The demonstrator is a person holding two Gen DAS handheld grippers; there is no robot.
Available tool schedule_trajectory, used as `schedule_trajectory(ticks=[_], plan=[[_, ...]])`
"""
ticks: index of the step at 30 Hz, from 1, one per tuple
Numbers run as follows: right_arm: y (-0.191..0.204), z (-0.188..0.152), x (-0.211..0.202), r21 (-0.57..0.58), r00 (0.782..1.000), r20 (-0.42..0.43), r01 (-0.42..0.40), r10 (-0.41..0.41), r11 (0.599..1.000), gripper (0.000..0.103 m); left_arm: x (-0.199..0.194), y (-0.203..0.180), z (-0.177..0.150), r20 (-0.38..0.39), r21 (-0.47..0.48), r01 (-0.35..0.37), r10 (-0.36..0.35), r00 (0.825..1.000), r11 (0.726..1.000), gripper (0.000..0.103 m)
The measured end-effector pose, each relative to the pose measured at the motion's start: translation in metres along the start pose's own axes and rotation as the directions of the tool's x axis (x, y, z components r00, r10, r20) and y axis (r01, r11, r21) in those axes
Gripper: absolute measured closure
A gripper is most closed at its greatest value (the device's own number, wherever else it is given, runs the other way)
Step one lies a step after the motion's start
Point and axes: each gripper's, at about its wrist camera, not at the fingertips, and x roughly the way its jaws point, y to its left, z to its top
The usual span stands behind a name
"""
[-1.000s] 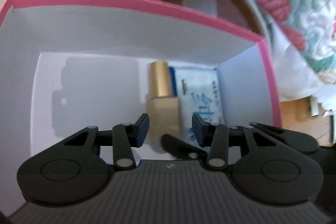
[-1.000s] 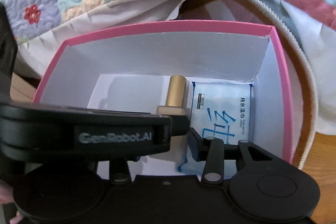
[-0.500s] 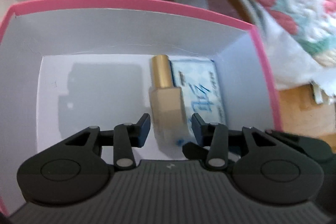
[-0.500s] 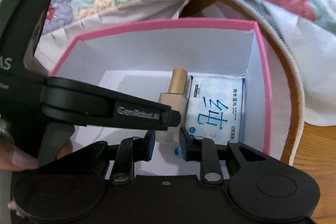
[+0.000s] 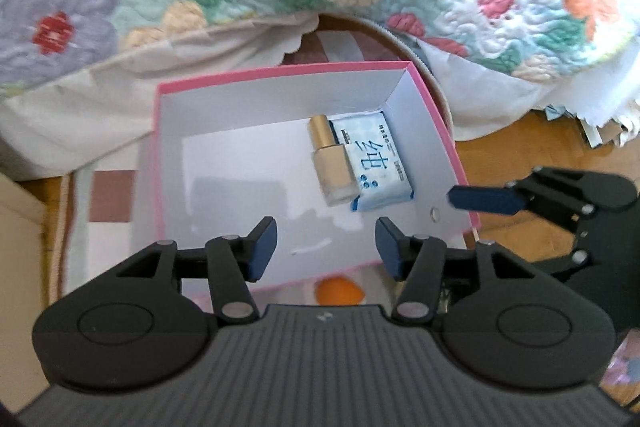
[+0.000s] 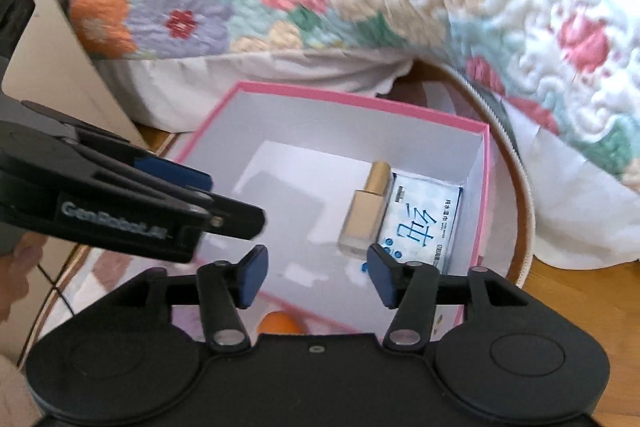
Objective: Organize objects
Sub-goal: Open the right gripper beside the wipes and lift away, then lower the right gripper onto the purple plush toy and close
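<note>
The left gripper (image 5: 326, 247) hangs above the near wall of the pink box (image 5: 280, 69), its fingers spreading with nothing between them but bare white floor. The left half of the box is free; whatever comes next would fit there.

To the right of centre lies the gold-capped bottle (image 5: 333, 163), flat on its side, cap toward the far wall, its right flank touching the blue wipes packet (image 5: 374, 165), which sits against the right wall near the far corner. The bottle looks like glass or hard plastic with square shoulders: stiff, smooth, probably fairly heavy for its bulk and prone to slip, so I judge the flat sides of the body the safest hold, not the round cap. The packet appears soft and light; a pinch across its short width should do, though the film may crumple and slide.

Just outside the near wall an orange round object (image 5: 340, 291) peeks out, half hidden; I cannot tell what it is, though it seems a likely next candidate.

Farthest right, the right gripper (image 6: 316, 275) is likewise opening and empty, poised above the box's near right part.
</note>
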Motion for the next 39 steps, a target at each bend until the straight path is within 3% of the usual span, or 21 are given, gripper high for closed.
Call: schedule_trajectory(ticks=[10, 21, 29, 34, 39], plan=[[0.049, -0.016, -0.082, -0.102, 0.998, 0.045, -0.028, 0.033, 0.994, 0.022, -0.084, 0.012, -0.043, 0.037, 0.022, -0.047, 0.046, 0.998, 0.999, 0.04], [0.107, -0.046, -0.12, -0.186, 0.995, 0.058, -0.07, 0.083, 0.98, 0.014, -0.138, 0.028, -0.109, 0.063, 0.015, -0.041, 0.04, 0.997, 0.999, 0.03], [0.142, -0.077, -0.11, -0.234, 0.988, 0.035, -0.14, 0.153, 0.962, 0.013, -0.122, 0.044, -0.142, 0.088, 0.012, -0.055, 0.054, 0.995, 0.998, 0.029], [0.149, -0.098, -0.086, -0.254, 0.977, 0.094, -0.165, 0.194, 0.953, 0.013, -0.093, 0.061, -0.152, 0.1, -0.037, -0.058, 0.062, 0.993, 0.998, 0.029], [0.149, -0.112, -0.054, -0.175, 0.972, 0.137, -0.166, 0.191, 0.97, 0.013, -0.058, 0.082, -0.164, 0.081, -0.082, -0.043, 0.049, 0.995, 0.996, 0.029]])
